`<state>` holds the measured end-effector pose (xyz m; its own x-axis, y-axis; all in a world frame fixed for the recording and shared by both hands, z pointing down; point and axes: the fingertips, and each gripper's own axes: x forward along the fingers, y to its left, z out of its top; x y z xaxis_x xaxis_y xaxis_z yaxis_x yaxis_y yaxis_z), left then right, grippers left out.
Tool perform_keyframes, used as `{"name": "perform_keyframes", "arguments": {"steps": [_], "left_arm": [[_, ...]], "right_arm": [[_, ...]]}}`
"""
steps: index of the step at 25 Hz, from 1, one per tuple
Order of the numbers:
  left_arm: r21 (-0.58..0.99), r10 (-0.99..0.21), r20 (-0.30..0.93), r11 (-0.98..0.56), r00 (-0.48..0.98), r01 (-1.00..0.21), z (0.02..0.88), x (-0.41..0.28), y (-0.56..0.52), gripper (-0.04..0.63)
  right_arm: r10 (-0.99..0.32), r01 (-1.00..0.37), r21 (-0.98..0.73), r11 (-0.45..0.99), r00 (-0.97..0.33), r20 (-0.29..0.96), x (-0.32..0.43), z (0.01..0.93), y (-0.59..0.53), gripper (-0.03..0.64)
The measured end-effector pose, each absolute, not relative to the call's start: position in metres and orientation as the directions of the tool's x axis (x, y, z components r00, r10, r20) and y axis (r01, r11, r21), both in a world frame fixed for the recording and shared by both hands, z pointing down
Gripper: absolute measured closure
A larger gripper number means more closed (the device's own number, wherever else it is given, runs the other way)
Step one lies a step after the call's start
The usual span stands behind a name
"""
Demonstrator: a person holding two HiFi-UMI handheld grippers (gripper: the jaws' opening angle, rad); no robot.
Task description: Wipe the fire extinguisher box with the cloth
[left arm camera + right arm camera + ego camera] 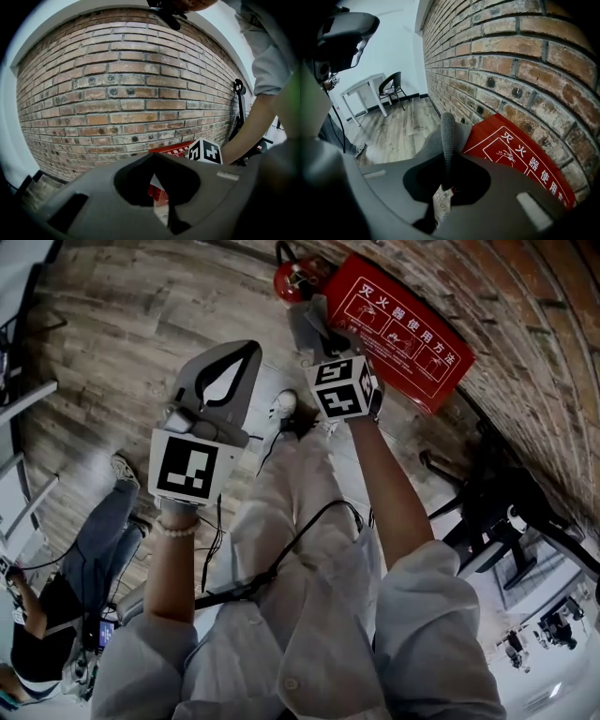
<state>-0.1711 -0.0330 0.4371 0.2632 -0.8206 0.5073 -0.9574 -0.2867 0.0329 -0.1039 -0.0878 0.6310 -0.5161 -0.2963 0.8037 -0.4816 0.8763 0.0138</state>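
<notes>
R tongs [447, 140] clamped on the grey cloth [430, 140], w/ the cloth pressed to one end of the red fire extinguisher box [520, 159]; the box sits low against the brick wall [497, 70]; L tongs [251, 351] closed w/ nothing in them, held up over the wood floor [141, 315], well apart from the box. Step looks like wiping under way, at the end nearest the extinguisher [295, 277]; most of the printed face prob. not yet covered. Next move calls for a flat drag along the face to the other end, grip kept tight. Wall hugs the back edge, so little room there; a black frame [487, 493] stands past the far end; open floor on the person's side.
</notes>
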Motion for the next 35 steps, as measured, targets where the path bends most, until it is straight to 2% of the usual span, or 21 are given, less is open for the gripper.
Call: {"name": "perform_keyframes", "arguments": {"steps": [13,35], "left_arm": [[0.028,-0.807,0.503,-0.341,0.308,-0.94,0.436,-0.144,-0.044,0.597],[0.026,-0.758,0.499,-0.471,0.42,-0.882,0.431,-0.065,-0.062,0.597]], "right_arm": [[-0.323,-0.524,0.015,0.852,-0.503,0.802,-0.072,0.63,-0.092,0.597],[-0.393,-0.644,0.03,0.764,-0.428,0.814,0.034,0.63,-0.094,0.597]]}}
